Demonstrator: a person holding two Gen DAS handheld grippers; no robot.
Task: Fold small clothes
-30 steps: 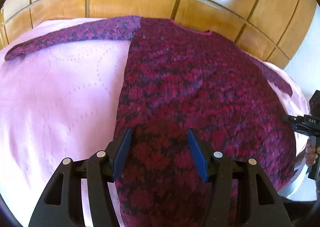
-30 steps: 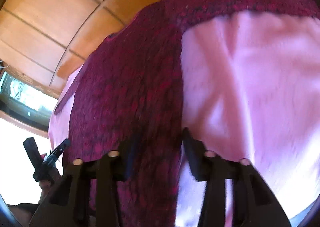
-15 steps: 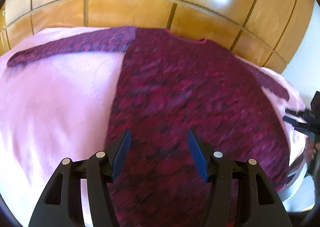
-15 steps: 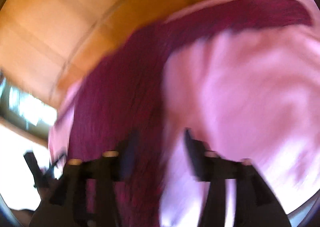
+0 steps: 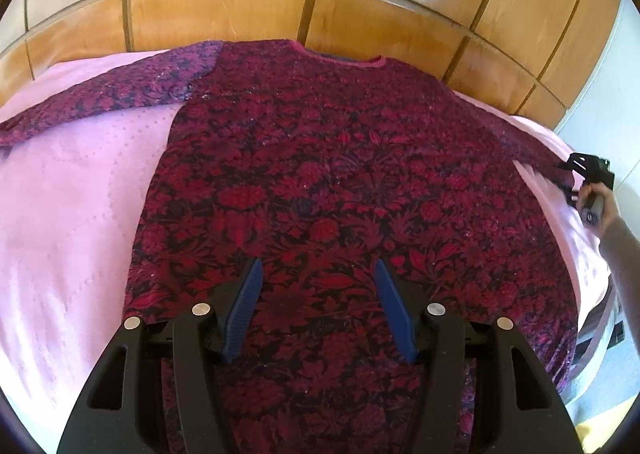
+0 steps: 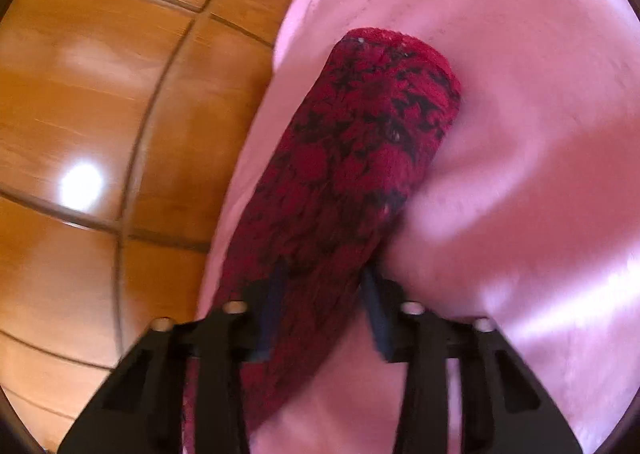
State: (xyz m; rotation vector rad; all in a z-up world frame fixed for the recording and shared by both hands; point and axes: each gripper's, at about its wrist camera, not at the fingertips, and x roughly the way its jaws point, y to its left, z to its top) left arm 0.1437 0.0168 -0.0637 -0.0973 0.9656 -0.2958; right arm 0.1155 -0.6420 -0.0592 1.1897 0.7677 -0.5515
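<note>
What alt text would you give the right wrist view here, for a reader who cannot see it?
The right gripper straddles a dark red floral sleeve that runs away from the camera across a pink bedspread, its jaws having just been closing on the fabric between them. Glossy wooden panelling fills the left side; the picture is slightly blurred.

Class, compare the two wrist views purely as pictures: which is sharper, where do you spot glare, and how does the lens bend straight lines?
Left wrist view: sharp; the sweater pattern reads clearly, glare patches sit on the wooden panels, whose seams bow into arcs. Right wrist view: softly blurred, the right tongs smeared dark, one bright glare spot on the wood, pink bedspread washed out toward the lower right.
</note>
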